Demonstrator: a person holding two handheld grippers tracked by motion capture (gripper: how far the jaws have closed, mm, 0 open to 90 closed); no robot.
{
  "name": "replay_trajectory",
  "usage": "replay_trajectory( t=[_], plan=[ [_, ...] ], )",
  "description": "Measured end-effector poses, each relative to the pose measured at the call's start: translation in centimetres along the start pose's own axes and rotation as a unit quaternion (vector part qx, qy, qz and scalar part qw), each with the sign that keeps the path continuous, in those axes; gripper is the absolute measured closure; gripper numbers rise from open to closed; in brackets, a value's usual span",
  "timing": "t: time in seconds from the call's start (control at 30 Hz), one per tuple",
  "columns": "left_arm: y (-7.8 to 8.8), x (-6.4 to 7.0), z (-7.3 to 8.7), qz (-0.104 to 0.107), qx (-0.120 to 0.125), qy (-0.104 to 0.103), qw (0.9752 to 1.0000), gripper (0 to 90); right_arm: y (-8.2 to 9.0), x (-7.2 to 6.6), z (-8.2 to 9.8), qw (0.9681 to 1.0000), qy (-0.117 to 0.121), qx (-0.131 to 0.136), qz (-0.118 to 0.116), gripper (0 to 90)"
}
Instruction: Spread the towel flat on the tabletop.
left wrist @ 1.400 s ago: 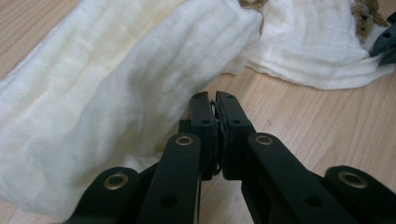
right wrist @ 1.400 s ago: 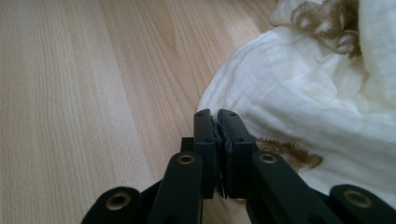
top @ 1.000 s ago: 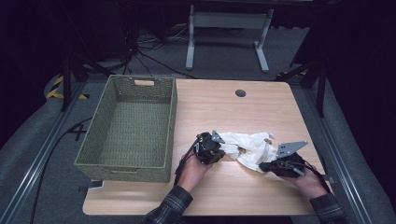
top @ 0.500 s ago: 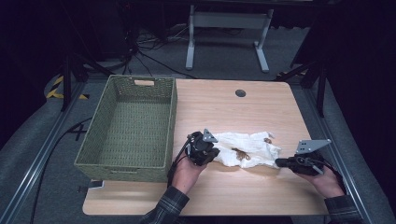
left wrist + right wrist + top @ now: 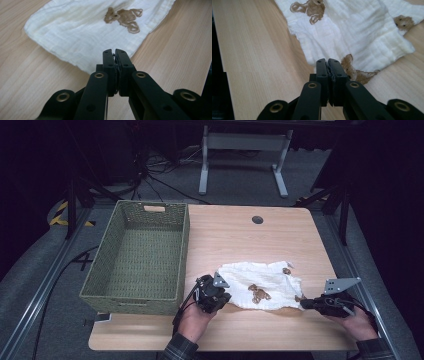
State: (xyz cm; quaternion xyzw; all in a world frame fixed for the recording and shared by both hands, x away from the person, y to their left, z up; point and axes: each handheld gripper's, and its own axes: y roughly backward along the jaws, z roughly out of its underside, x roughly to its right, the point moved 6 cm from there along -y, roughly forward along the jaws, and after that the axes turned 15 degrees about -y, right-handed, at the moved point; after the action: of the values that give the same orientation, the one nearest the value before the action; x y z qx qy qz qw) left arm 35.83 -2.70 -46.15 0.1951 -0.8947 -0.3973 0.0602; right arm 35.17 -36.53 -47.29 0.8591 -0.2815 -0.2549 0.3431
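Note:
A white cloth (image 5: 265, 282) printed with brown bears lies spread flat on the wooden table (image 5: 235, 235), near its front edge. My left gripper (image 5: 226, 296) is at the cloth's front left corner, jaws shut with the cloth's edge pinched at their tips. In the left gripper view the left gripper (image 5: 115, 52) points at the cloth (image 5: 87, 32) and a bear print. My right gripper (image 5: 303, 303) is at the front right corner, shut on the cloth's edge. In the right gripper view the right gripper (image 5: 328, 61) meets the cloth (image 5: 352, 32) beside a bear print.
A green woven basket (image 5: 130, 301), empty, stands on the table's left side, close to my left hand. A dark round cable hole (image 5: 257, 219) sits near the table's far edge. Bare wood lies beyond the cloth. The table's right edge is near my right hand.
The two hands have drawn apart, the left going left and the right going right. The cloth, bunched up between them before, now lies stretched out flat.

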Motion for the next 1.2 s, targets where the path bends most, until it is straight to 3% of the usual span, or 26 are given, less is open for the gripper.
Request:
replay_trajectory(
  t=[0.23, 0.3, 0.4, 0.6, 0.87, 1.2],
  plan=[
    [0.2, 0.9, 1.6, 0.006, -0.021, 0.01, 0.9997, 87.2, 0.2, 0.2, 1.6, 0.9996, -0.012, -0.021, -0.016, 86.8],
    [0.0, 1.2, 1.9, 0.01, -0.02, 0.009, 0.9997, 86.1, 0.1, 0.0, 1.8, 0.9994, -0.012, -0.024, -0.021, 82.6],
    [0.1, 1.2, 1.8, 0.008, -0.018, 0.006, 0.9998, 78.5, 0.0, -0.1, 1.7, 0.9995, -0.009, -0.022, -0.02, 73.5],
    [0.0, 0.9, 1.0, 0.005, -0.003, 0.001, 1.0, 69.5, 0.1, -0.1, 0.9, 0.9998, -0.012, -0.004, -0.013, 69.7],
    [-0.9, -1.0, -1.1, -0.005, 0.01, 0.007, 0.9999, 68.0, -0.7, 0.5, -0.7, 0.9998, -0.018, 0.001, 0.004, 67.9],
    [-2.2, -3.9, -2.8, -0.023, 0.002, 0.011, 0.9997, 69.4, -0.8, 2.1, -3.3, 0.9996, -0.019, 0.014, 0.016, 68.7]
  ],
)
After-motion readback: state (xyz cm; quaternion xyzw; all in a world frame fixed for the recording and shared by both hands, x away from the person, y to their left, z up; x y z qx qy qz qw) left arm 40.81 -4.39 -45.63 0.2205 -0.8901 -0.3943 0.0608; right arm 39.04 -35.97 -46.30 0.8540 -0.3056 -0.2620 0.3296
